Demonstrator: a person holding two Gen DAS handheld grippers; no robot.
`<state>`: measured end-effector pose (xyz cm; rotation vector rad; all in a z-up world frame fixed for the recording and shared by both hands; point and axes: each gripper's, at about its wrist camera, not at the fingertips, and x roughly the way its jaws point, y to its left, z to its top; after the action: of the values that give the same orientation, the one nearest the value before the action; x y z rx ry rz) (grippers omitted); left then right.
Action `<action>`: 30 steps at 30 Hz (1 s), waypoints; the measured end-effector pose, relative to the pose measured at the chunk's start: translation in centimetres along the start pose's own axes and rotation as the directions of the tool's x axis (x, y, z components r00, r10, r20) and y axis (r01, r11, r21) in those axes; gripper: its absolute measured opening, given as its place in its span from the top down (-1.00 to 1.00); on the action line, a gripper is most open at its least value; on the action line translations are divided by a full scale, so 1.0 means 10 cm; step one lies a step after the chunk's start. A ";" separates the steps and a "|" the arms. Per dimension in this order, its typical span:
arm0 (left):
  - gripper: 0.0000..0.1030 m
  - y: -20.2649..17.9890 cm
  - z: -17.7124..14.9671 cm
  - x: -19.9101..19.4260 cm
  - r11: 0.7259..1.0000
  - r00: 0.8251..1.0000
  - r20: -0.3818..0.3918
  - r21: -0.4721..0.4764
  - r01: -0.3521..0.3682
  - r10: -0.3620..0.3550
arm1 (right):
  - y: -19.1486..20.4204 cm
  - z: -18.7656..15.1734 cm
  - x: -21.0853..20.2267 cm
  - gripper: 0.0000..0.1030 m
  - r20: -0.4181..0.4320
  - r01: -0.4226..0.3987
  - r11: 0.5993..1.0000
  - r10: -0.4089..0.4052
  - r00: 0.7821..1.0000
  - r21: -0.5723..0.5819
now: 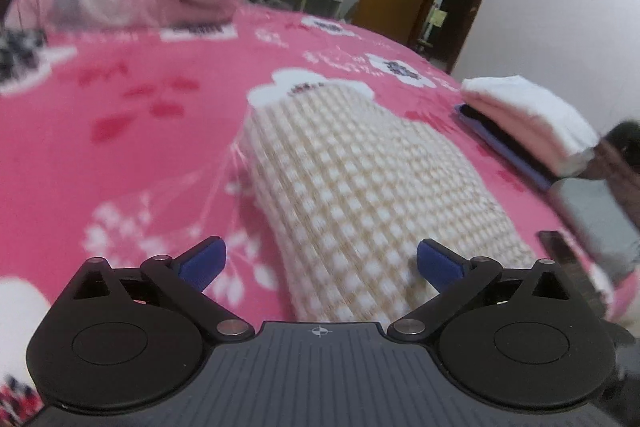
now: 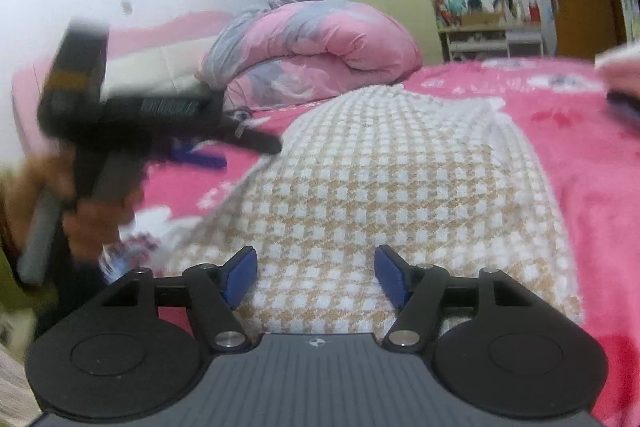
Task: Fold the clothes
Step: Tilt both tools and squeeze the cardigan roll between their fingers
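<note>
both tongs gape with nothing between them: left tongs [image 1: 321, 264] and right tongs [image 2: 317, 277] hover at the folded checked garment [image 2: 380, 183] lying on the pink bed [image 1: 140, 99].

The beige-and-white checked knit [image 2: 384, 179] is lying folded into a long strip on the pink bed [image 1: 132, 115], near a small stack of folded clothes [image 1: 528, 115].

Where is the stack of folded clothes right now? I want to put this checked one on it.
In the left wrist view the stack of folded clothes sits at the right, on the pink bedspread, beyond the checked garment.
</note>
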<state>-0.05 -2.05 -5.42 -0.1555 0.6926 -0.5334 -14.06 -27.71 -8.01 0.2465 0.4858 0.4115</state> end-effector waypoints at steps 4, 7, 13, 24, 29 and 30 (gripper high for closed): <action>-0.99 0.06 -0.04 0.10 0.994 0.996 -0.021 -0.057 0.088 -0.090 | -0.37 0.17 -0.27 -0.33 0.092 -0.054 0.978 0.035 0.995 0.204; -0.99 0.14 -0.08 0.18 0.985 0.988 -0.043 -0.101 0.143 -0.148 | -0.66 0.29 -0.41 -0.86 0.121 0.022 0.953 -0.061 0.991 0.302; -0.99 0.40 -0.17 0.31 0.933 0.954 -0.058 -0.235 0.272 -0.293 | -1.16 0.40 -0.32 -0.93 -0.011 0.057 0.879 -0.059 0.998 0.473; -1.00 0.49 -0.09 0.61 0.883 0.900 -0.085 -0.251 0.397 -0.428 | -1.69 0.63 0.43 -1.00 -0.197 -0.007 0.796 0.158 0.968 0.605; -1.00 0.49 -0.02 0.73 0.870 0.885 -0.097 -0.259 0.420 -0.456 | -1.85 0.75 0.77 -1.00 -0.203 -0.091 0.759 0.285 0.937 0.645; -1.00 0.49 0.00 0.76 0.868 0.883 -0.099 -0.261 0.423 -0.460 | -1.88 0.77 0.85 -1.00 -0.200 -0.114 0.750 0.314 0.928 0.652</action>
<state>6.86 -1.81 -11.29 -0.5066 0.8809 -0.9140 2.72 -41.74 -10.87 0.9190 0.8993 0.5072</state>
